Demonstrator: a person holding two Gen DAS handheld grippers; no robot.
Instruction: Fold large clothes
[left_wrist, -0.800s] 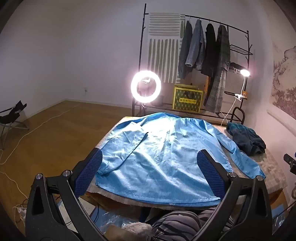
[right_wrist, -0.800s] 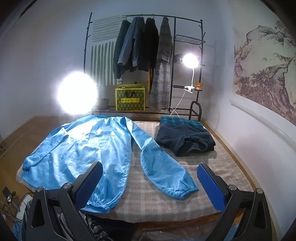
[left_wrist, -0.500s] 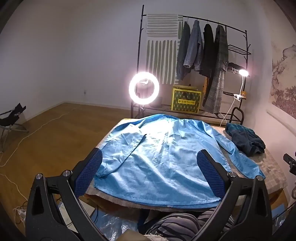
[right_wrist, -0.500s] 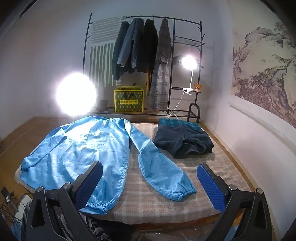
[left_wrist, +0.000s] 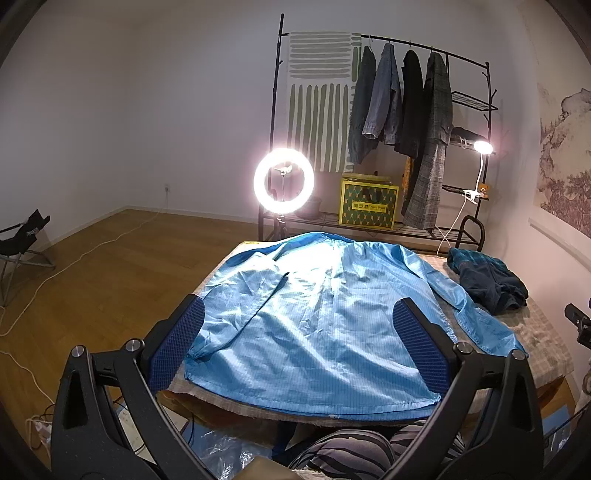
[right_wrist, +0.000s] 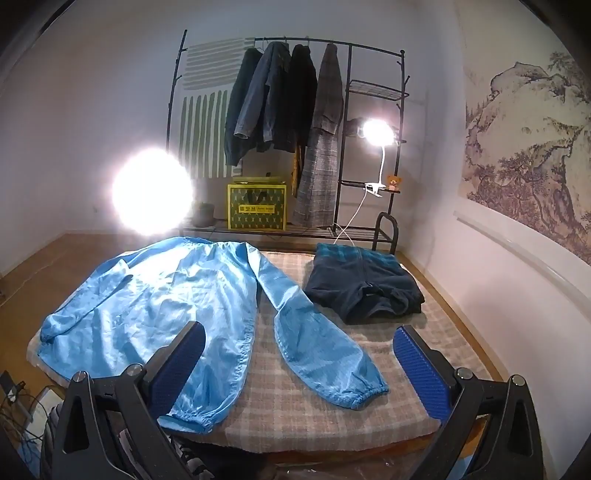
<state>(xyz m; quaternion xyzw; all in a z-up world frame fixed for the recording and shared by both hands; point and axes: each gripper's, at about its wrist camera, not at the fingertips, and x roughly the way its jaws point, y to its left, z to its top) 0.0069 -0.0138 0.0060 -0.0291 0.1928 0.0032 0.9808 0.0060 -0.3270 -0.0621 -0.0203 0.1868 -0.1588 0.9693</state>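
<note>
ring light (right_wrist: 153, 192): blown out to a white blob left of centre, shape unreadable | yellow box (left_wrist: 368, 202): print too small to read | folding chair (left_wrist: 22, 240): cut by left edge | wall painting (right_wrist: 532, 158): cut by right edge | striped fabric (left_wrist: 347, 454): bottom edge, behind left gripper (left_wrist: 299, 350) arms, unidentifiable

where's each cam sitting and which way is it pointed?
Left wrist: on the open left gripper, above the table's near edge, facing the light blue jacket; striped knees below.
Right wrist: on the open right gripper, further right, facing the jacket's sleeve and dark garment.
Shared: jacket, dark garment, clothes rack, yellow box.
</note>
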